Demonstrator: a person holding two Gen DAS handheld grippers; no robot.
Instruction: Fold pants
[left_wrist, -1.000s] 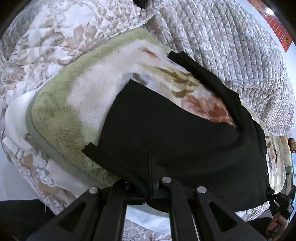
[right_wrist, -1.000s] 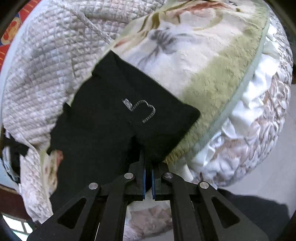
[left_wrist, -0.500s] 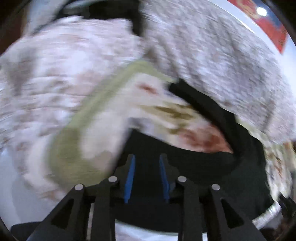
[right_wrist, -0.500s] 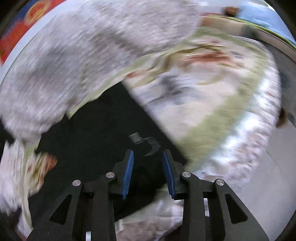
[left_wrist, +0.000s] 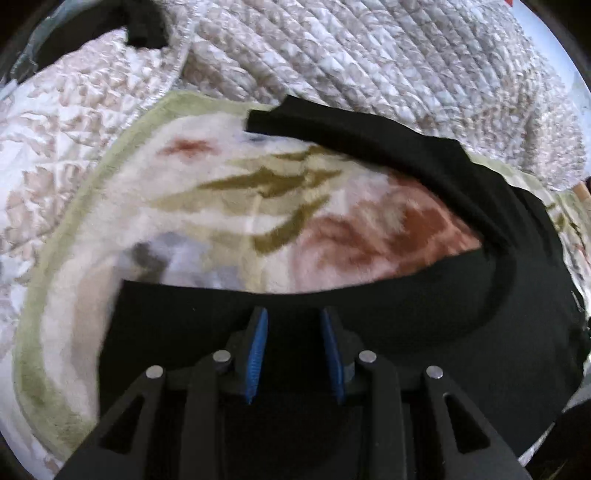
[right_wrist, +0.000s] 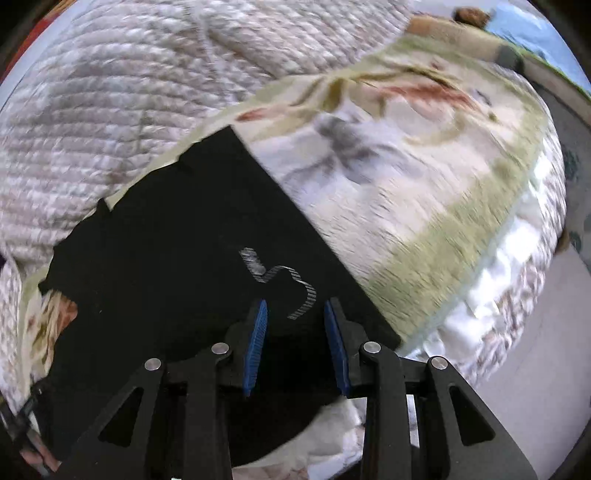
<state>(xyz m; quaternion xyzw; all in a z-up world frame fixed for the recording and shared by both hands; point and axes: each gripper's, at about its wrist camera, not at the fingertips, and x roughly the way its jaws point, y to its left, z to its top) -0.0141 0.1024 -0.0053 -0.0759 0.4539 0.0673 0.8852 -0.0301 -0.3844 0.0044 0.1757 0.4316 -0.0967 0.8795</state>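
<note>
Where the left wrist view looks down, left gripper (left_wrist: 293, 325) parted a little, blue pads (left_wrist: 258, 350) clear of cloth, nothing pinched between them, jaws just opened. Beneath and ahead, black pants (left_wrist: 424, 332) spread flat over a fleecy floral blanket (left_wrist: 258, 206) with a green border. Seen only here: one long leg (left_wrist: 388, 140) curving away up and to the left along the far edge of the blanket, the other leg lying straight across the foreground, and bare blanket between the two. Behind, a quilted coverlet (left_wrist: 369, 62) bunched up beyond the blanket.

Over in the right wrist view, right gripper (right_wrist: 294, 314) likewise partly spread, jaws just opened, blue pads (right_wrist: 255, 339) free, no fabric caught between them. Shown only here: a pale striped squiggle (right_wrist: 284, 280) on the pants (right_wrist: 166, 280), lying just ahead of the fingertips, and the garment's straight edge running diagonally up to the left against the blanket (right_wrist: 424, 192). At far right, pale floor (right_wrist: 535, 369) beyond the bedding's edge. Motion blur over much of this view.
</note>
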